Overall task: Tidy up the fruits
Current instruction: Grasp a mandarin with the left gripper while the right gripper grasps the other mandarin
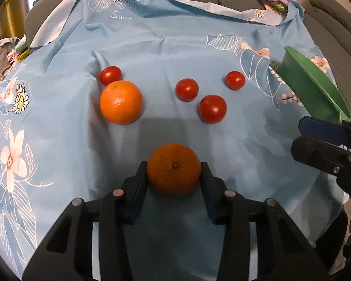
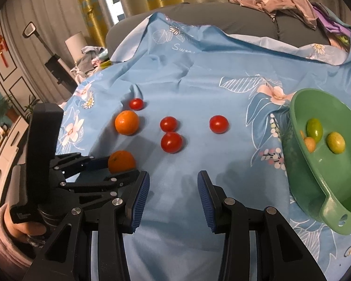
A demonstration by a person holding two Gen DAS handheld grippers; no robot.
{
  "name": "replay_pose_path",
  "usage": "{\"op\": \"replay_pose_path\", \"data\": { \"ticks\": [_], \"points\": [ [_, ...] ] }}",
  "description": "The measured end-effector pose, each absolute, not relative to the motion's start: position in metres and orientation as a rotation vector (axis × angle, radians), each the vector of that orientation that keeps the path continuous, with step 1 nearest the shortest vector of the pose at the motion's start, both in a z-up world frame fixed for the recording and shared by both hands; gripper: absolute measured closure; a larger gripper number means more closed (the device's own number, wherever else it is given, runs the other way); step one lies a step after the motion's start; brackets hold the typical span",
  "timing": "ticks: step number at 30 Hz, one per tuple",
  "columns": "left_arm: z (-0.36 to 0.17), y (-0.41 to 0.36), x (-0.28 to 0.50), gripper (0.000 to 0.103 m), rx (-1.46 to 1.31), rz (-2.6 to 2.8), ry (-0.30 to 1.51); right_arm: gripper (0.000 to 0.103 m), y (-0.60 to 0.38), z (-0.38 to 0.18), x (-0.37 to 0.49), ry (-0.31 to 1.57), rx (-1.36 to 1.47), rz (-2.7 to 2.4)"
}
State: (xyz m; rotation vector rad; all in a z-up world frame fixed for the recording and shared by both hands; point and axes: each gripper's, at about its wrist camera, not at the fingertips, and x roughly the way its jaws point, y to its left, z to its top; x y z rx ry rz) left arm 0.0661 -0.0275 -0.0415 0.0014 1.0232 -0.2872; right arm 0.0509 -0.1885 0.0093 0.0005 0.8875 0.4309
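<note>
My left gripper (image 1: 174, 167) is shut on an orange (image 1: 174, 169) that rests on the blue floral cloth (image 1: 152, 53); it also shows in the right wrist view (image 2: 121, 161). A second orange (image 1: 121, 102) lies further off to the left, touching a small tomato (image 1: 110, 75). Three more tomatoes (image 1: 186, 89) (image 1: 213, 109) (image 1: 235, 80) lie mid-cloth. A green bowl (image 2: 334, 187) at the right holds several small green and yellow fruits (image 2: 314, 127). My right gripper (image 2: 173, 180) is open and empty above the cloth, left of the bowl.
The cloth covers a grey sofa (image 2: 222, 14) with clothes (image 2: 287, 0) piled on its back. More clutter (image 2: 89, 58) lies past the cloth's left edge. The person's hand (image 2: 23, 229) holds the left gripper.
</note>
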Motion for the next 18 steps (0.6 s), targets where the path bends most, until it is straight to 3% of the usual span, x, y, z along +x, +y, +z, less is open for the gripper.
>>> {"op": "replay_pose_path", "data": {
  "ticks": [18],
  "points": [
    [0.015, 0.048, 0.048, 0.061, -0.157, -0.175, 0.862, 0.06, -0.131, -0.003, 0.078, 0.89, -0.081, 0.622]
  ]
}}
